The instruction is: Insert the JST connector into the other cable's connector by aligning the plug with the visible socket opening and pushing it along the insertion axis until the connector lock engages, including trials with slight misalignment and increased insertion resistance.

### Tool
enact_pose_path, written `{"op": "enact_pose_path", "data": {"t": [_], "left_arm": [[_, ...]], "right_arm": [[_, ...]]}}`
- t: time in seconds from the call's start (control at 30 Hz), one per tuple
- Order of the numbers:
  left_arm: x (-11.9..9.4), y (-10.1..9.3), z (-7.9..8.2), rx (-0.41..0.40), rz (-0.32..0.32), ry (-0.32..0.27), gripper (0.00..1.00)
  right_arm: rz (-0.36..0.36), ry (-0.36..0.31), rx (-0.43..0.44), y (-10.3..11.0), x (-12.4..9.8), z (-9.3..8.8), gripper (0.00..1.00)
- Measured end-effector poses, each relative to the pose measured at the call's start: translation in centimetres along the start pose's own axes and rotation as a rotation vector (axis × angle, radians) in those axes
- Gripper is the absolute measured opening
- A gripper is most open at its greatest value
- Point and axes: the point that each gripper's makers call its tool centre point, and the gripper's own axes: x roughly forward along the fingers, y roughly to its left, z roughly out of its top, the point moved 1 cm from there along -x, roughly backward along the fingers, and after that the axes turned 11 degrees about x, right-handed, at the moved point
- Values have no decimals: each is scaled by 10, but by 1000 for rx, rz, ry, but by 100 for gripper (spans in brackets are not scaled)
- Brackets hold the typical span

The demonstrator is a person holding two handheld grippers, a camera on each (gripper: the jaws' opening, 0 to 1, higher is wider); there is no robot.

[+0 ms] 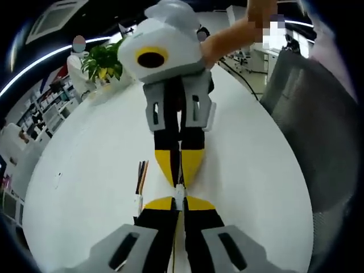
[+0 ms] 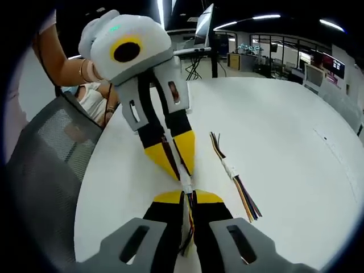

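- Left gripper view: my left gripper (image 1: 180,200) rises from the bottom centre, its yellow-tipped jaws drawn narrow and pinching a small white connector (image 1: 179,195) between the tips.
- Coming down from the top of the frame, my right gripper (image 1: 181,175) points straight at mine; its jaws are also nearly closed, and its tips meet the same white connector, so the two grippers stand tip to tip at mid-frame.
- Just left of my jaws, a spare cable (image 1: 140,185) with dark, red and yellow wires and a white plug lies on the white table (image 1: 85,187), apart from both grippers.
- A potted plant (image 1: 102,61) sits at the upper left, a grey mesh chair (image 1: 318,136) at the right edge, and a person's forearm (image 1: 233,35) reaches in at the top.
- Right gripper view: my right gripper (image 2: 188,196) comes up from the bottom centre, jaws narrow, clamped on a bundle of coloured wires (image 2: 189,224) that runs down between them.
- The left gripper (image 2: 181,169) slants in from the upper left, closed on the white connector (image 2: 185,181) where the tips touch; I cannot tell whether the plug is fully seated.
- The spare cable (image 2: 233,173) lies to the right of centre on the table (image 2: 284,125); the chair (image 2: 45,165) fills the left side.
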Motion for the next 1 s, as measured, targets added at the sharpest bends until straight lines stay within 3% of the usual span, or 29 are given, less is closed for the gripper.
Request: {"op": "enact_pose_path", "data": {"t": [0.37,1.0], "left_arm": [[-5,6,4,-56,51,-62,0],[-8,10,-3,-42,66,-46,0]], "right_arm": [[0,-49,5,-5,-6,7,1],[-38,-76,-56,-13,-2,13,0]]}}
